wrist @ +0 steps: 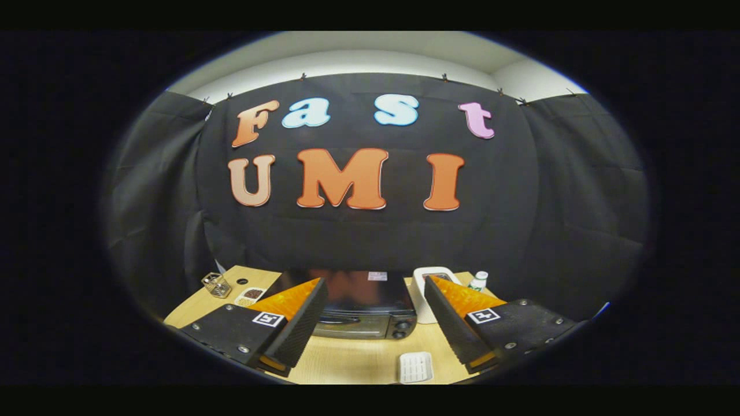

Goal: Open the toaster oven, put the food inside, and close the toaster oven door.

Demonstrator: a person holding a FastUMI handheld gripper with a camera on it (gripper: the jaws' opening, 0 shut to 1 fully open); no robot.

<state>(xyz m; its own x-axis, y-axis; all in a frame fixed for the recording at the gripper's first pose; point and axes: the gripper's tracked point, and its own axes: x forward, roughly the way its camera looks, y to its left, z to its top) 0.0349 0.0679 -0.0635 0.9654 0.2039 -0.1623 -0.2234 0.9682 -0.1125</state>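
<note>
While the gripper (373, 323) hung above the wooden table (347, 361) with its fingers spread wide and nothing between them, the toaster oven (359, 309) sat beyond them, door closed. A small white tray (415, 367) lay just ahead between the fingertips, a white bottle (478, 281) stood near the oven's right side, and a glass jar (216, 284) stood well off to its left

A light wooden table (347, 358) carries a dark, glossy-topped toaster oven (361, 315) with two knobs, its door closed. Just right of it stands a white rounded appliance (425, 289), and further right a small white bottle with a green label (478, 281). To the oven's left sit a clear glass jar (216, 284) and a small white dish of brownish food (250, 296). Nearer lies a white ridged rectangular tray (415, 367).
</note>
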